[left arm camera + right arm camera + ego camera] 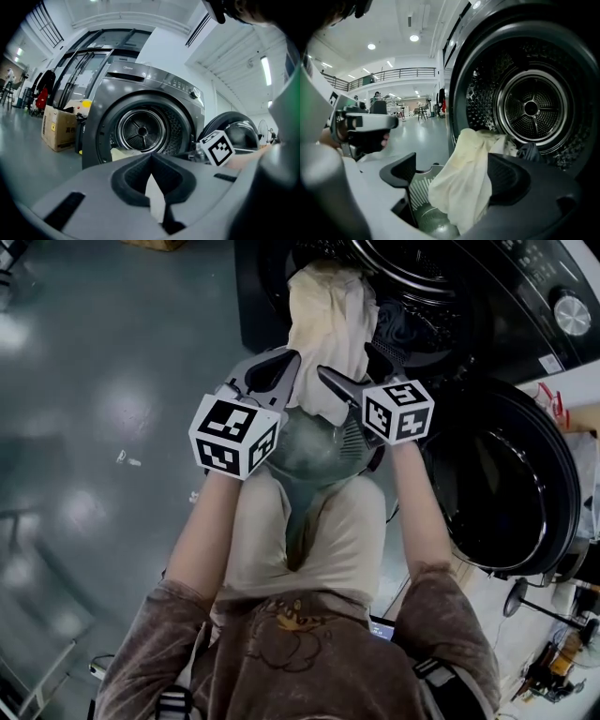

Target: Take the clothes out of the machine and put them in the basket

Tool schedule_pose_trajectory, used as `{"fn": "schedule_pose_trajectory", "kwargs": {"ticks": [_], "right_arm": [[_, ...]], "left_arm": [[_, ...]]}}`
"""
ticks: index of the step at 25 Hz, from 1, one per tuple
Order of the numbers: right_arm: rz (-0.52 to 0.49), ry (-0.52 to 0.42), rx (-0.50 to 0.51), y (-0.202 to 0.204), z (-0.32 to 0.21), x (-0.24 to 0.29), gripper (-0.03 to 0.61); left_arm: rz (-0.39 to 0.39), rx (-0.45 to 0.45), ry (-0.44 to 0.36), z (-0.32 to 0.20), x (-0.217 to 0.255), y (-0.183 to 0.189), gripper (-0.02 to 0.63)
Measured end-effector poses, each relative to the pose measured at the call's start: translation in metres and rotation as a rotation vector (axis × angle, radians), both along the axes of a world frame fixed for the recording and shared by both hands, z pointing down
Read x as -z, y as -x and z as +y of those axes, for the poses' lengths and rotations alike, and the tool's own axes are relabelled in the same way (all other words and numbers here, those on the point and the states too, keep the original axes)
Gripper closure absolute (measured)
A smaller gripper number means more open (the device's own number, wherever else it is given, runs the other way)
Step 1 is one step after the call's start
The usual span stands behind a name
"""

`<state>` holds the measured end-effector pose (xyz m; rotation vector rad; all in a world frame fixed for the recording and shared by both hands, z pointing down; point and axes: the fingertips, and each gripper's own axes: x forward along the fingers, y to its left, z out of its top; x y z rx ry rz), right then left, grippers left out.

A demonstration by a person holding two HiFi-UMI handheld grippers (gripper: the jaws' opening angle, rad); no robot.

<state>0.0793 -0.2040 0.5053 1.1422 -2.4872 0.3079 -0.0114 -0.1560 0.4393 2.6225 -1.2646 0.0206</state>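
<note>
A cream cloth (323,324) hangs out of the dark washing machine's drum (412,296) toward a green basket (309,451) in front of my knees. My left gripper (292,360) is at the cloth's left edge. In the left gripper view its jaws (151,159) are shut, with a strip of the cream cloth (154,197) pinched between them. My right gripper (457,168) stands wide open. The cloth (464,183) hangs between its fingers and leans on the right one. A dark garment (529,152) lies in the drum mouth behind it.
The machine's round door (506,484) stands open to the right of the basket. A cardboard box (58,129) sits on the grey floor left of the machine. Cables and small items lie at the head view's lower right (553,652).
</note>
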Motion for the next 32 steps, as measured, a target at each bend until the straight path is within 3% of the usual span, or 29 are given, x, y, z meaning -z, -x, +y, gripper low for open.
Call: {"fn": "schedule_pose_trajectory", "kwargs": {"ticks": [10,17,20,28,32], "right_arm": [[0.117,0.071,-0.155,-0.022,-0.106,-0.052,0.075],[0.188,0.134,-0.212,-0.034,-0.129,-0.085,0.094],[0.213,0.134,-0.205,-0.032,-0.128,-0.082,0.164],[0.194,0.146,-0.203,-0.034,-0.114,-0.073,0.463],[0.141,0.157,-0.215,-0.037,-0.106,-0.072,0.52]], "left_arm": [[0.014,0.001,0.017,-0.003,-0.004,0.005,0.611],[0.002,-0.019,0.026,-0.003,-0.007,0.004,0.611],[-0.002,-0.023,0.029,-0.004,-0.008,0.004,0.611],[-0.024,-0.038,0.03,-0.003,-0.01,-0.003,0.611],[-0.03,-0.04,0.034,-0.003,-0.012,-0.005,0.611]]}}
